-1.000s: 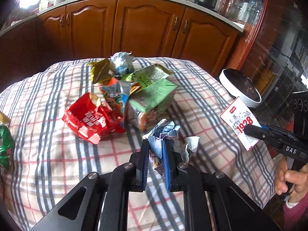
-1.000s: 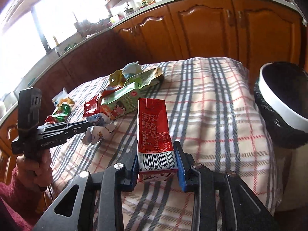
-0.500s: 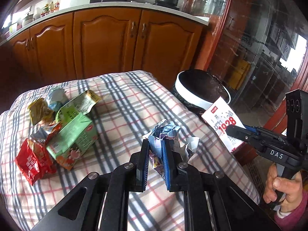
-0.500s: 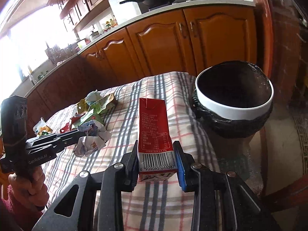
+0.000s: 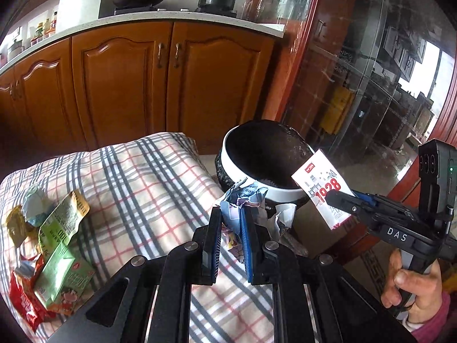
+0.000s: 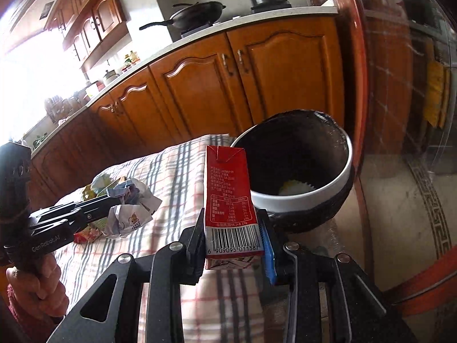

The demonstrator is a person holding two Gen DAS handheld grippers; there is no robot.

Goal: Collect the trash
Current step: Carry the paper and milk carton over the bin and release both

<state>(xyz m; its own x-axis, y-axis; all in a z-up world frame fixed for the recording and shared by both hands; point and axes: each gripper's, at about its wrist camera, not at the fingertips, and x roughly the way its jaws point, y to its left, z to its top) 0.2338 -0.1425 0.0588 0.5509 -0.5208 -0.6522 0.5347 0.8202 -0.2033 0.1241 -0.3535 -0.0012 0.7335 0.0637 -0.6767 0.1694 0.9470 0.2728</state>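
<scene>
The left gripper [image 5: 230, 238] pinched a crumpled wrapper [image 5: 242, 200] in its jaws, and the right gripper [image 6: 232, 253] clamped a red carton [image 6: 228, 188] upright; both hung beside the bin [image 6: 300, 197], apparently for dropping, while more wrappers [image 5: 57, 243] lay on the checked tabletop [image 5: 148, 177].

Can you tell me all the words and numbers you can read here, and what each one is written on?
"1928": on the red and white carton in the right gripper.
"6 909095 011387": under the barcode on that carton.
"DAS": on the right gripper's body.
"CenRobot.AI": on the left gripper's body.
"100": on the green packet lying on the checked cloth.
The carton's small print and the crumpled wrapper's print are too small to read.
</scene>
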